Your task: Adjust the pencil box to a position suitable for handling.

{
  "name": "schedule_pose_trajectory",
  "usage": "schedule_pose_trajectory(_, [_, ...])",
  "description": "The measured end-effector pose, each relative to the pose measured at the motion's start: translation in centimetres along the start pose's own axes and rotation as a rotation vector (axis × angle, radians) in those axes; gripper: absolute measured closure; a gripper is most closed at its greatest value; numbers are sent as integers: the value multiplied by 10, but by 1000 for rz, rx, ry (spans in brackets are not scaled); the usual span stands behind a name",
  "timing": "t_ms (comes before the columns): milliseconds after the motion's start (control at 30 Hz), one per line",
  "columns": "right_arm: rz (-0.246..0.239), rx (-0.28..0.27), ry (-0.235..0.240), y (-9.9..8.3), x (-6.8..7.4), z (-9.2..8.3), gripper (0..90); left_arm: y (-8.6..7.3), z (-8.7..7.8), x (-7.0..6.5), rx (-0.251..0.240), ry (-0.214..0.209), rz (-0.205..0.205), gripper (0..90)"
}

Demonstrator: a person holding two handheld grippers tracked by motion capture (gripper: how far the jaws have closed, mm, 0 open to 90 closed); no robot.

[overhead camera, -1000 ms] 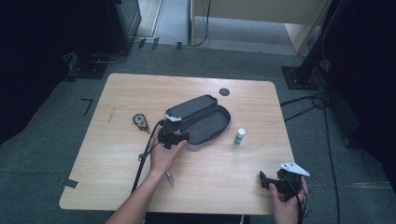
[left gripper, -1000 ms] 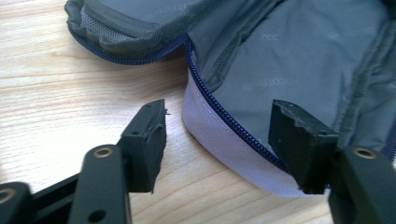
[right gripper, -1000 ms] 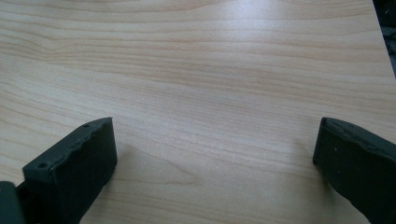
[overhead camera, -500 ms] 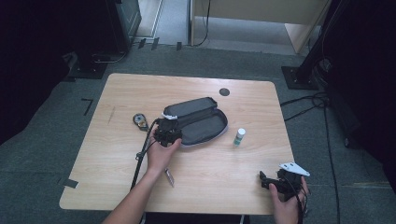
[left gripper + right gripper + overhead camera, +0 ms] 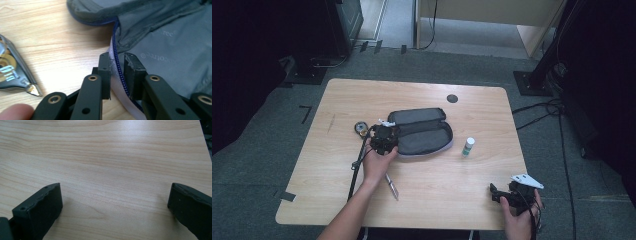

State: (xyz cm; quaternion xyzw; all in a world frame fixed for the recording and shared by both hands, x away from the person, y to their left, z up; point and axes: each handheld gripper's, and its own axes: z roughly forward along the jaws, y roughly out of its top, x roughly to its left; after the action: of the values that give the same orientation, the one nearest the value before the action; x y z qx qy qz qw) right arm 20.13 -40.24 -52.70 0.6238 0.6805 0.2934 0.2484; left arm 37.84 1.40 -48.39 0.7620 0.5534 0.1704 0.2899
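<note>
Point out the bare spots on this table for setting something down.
Free: the table's far strip beyond the pencil case, and the near middle between pen and right claw. Crowded: around the left claw, tape dispenser, small bottle.

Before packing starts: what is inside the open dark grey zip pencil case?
The open dark grey zip pencil case shows grey fabric lining; the left gripper pinches its zipper edge. Its folded lid hides the rest.

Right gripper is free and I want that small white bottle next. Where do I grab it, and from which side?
Take the white bottle around its white body, below the green cap. It stands upright and alone on the table, just right of the open pencil case, so probably come in level from the near right side, where the right gripper waits with open jaws. That keeps you clear of the case.
</note>
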Motion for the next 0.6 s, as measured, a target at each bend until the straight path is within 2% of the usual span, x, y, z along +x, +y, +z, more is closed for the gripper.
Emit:
schedule_pose_trajectory(300, [0,0,-1,0,0,0,0,0,0,11,-6,10,-9,845])
schedule_pose_trajectory(400, [0,0,0,0,0,0,0,0,-1,11,-3,7,-11,836])
schedule_pose_trajectory(500, [0,0,0,0,0,0,0,-2,-2,10,-5,-10,-10,692])
schedule_pose_trajectory(600, [0,0,0,0,0,0,0,-3,-9,11,-31,-39,-25,542])
